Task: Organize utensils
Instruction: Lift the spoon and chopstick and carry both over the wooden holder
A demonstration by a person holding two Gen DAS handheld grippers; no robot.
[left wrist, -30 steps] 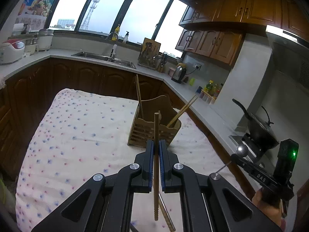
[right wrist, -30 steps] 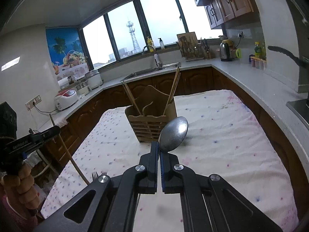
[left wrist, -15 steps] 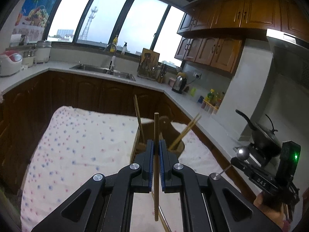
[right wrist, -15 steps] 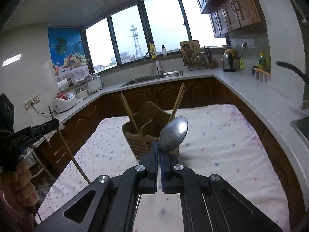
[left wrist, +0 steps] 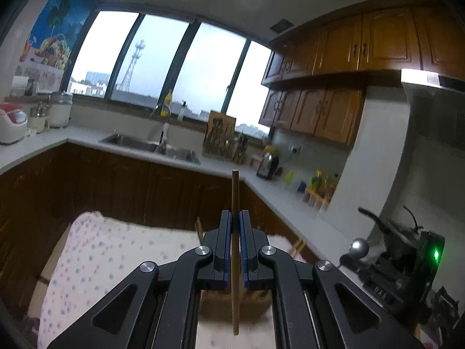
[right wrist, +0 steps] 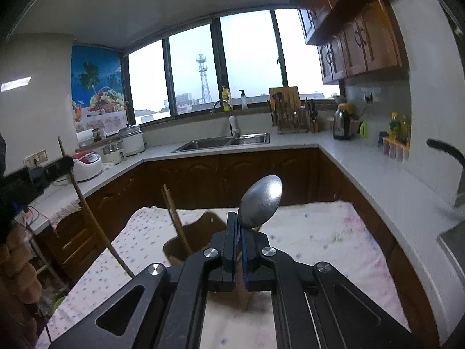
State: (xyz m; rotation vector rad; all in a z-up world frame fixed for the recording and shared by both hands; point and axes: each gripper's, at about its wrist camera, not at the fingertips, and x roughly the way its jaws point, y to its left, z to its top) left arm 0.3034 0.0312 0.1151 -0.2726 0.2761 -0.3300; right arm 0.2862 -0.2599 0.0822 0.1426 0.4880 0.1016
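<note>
My left gripper [left wrist: 235, 218] is shut on a wooden chopstick [left wrist: 235, 192] held upright, above the wooden utensil holder, which is almost hidden behind the fingers. My right gripper [right wrist: 238, 226] is shut on a metal spoon [right wrist: 261, 202], bowl up, over the wooden utensil holder [right wrist: 186, 244], which holds a chopstick [right wrist: 174, 215]. The left gripper with its chopstick shows at the left of the right wrist view [right wrist: 69, 171]. The right gripper with the spoon shows at the right of the left wrist view [left wrist: 359, 247].
The holder stands on a table with a dotted white cloth [right wrist: 314, 238]. Counters run around it, with a sink [right wrist: 226, 141], a kettle [right wrist: 341, 125], a rice cooker [right wrist: 87, 163] and a wok [left wrist: 392, 229] on the stove.
Both grippers have risen and tilted upward with their utensils, so the holder has dropped low in both views and is mostly behind the fingers.
</note>
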